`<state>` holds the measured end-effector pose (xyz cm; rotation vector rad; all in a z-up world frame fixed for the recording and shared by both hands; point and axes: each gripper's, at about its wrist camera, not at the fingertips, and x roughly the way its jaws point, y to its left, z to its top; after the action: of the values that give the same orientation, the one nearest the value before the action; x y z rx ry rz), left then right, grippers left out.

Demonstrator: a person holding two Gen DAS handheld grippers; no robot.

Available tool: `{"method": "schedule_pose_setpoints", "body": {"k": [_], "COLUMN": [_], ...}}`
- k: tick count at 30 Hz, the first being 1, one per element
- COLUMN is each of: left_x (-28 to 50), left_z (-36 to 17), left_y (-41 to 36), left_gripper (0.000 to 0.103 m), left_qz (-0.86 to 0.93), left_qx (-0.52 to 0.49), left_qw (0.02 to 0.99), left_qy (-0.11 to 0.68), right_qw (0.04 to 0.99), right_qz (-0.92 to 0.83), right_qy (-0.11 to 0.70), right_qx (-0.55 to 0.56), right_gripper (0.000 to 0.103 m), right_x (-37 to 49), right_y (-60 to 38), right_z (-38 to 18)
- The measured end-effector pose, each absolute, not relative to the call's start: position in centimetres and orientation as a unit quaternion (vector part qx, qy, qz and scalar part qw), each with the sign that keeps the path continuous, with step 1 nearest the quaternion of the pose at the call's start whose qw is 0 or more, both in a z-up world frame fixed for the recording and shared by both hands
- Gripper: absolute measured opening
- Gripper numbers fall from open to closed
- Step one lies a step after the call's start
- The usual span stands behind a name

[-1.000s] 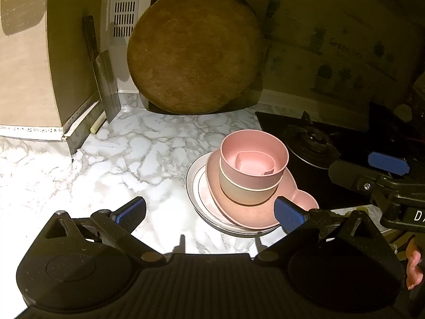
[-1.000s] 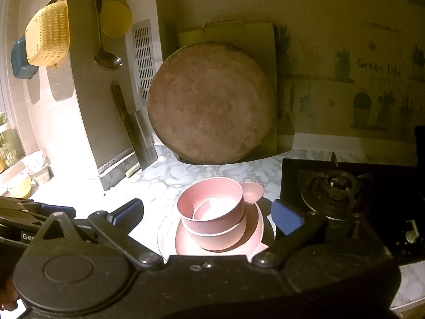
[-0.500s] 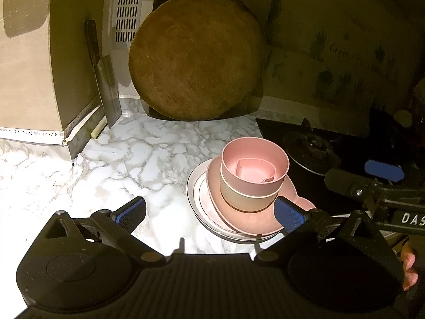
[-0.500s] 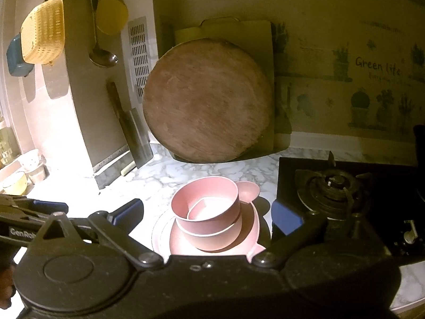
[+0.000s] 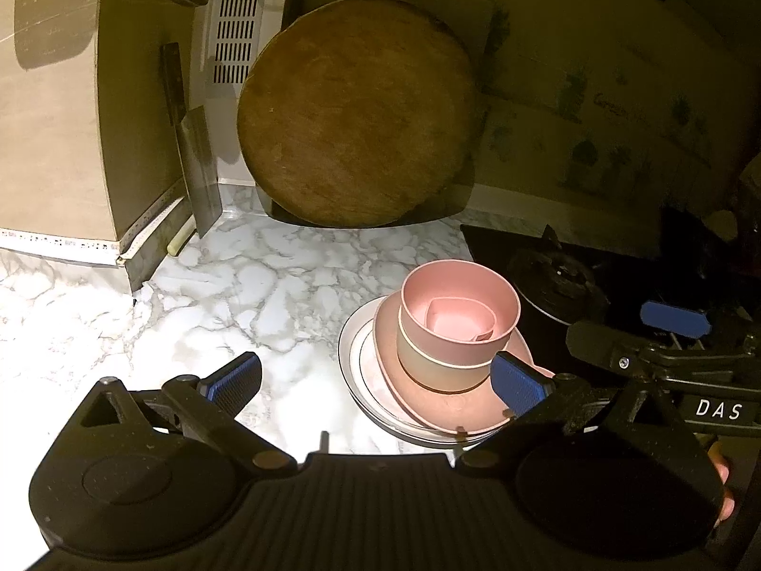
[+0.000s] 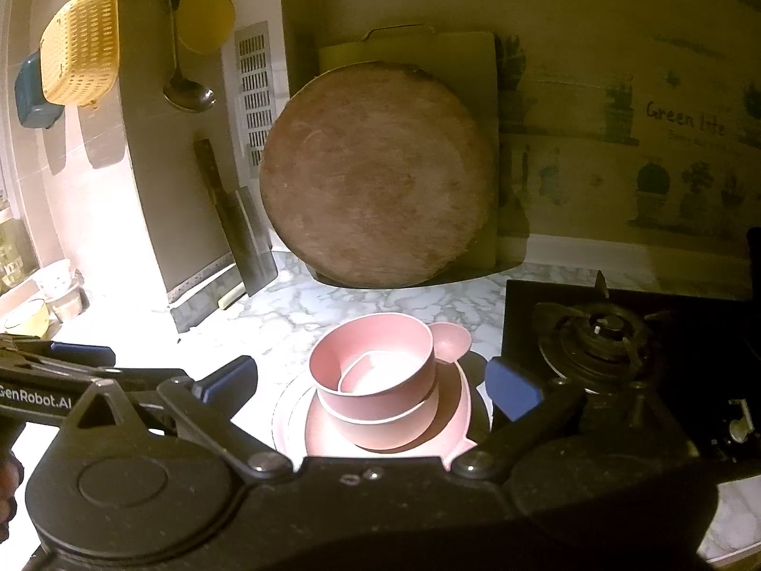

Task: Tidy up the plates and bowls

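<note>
- Right now the stack of dishes point(image 5: 442, 371) sits on the marble counter point(image 5: 228, 295), just beside the black stove point(image 5: 561, 280).
- At the bottom is a pale plate point(image 5: 354, 357), then a pink plate point(image 5: 428, 404), then a tan bowl point(image 5: 428, 366), and a pink bowl point(image 5: 456, 319) on top with a small pink piece inside it.
- The left hand-held gripper point(image 5: 375, 378) is open wide and holds nothing. The stack lies just past its right blue pad point(image 5: 516, 383), more to the right side of it than in the middle.
- The right hand-held gripper point(image 6: 371, 383) is also open wide and empty. The stack sits between its two blue pads and a bit in front, with the pink bowl point(image 6: 375, 371) not touching either one.
- Both grippers point down at the counter from above, side by side, and each one shows in the other's view.
- A fingertip of the person shows at the right edge of the left view.
- A big round wooden board point(image 6: 375, 176) leans on the wall behind the stack.
</note>
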<state>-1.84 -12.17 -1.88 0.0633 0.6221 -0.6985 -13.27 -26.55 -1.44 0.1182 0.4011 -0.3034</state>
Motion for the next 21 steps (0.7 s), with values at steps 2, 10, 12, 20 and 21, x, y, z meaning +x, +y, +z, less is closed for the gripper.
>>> {"method": "schedule_pose_setpoints", "body": {"k": [2, 10, 12, 20, 21], "left_x": [-1.8, -1.2, -1.0, -0.9, -0.9], "left_z": [-1.9, -2.3, -2.6, -3.1, -3.1], "left_y": [-12.1, -12.2, -12.3, -12.7, -12.8], "left_gripper": [0.103, 0.103, 0.103, 0.103, 0.103], "left_qz": [-0.335, -0.335, -0.336, -0.343, -0.344], "left_qx": [0.030, 0.027, 0.026, 0.033, 0.033], "left_qw": [0.892, 0.887, 0.883, 0.876, 0.875], "left_qy": [0.301, 0.317, 0.326, 0.338, 0.338], "right_qw": [0.967, 0.966, 0.965, 0.961, 0.960], "right_qz": [-0.148, -0.146, -0.147, -0.150, -0.151], "right_qy": [0.200, 0.207, 0.212, 0.226, 0.227], "right_qx": [0.058, 0.056, 0.054, 0.061, 0.062], "right_gripper": [0.102, 0.102, 0.102, 0.102, 0.102], "right_x": [-13.1, -12.7, -12.6, -12.6, -12.7], "right_y": [-26.5, -26.6, -26.6, -26.9, -26.9], "right_z": [-1.4, -1.6, -1.7, -2.1, -2.2]}}
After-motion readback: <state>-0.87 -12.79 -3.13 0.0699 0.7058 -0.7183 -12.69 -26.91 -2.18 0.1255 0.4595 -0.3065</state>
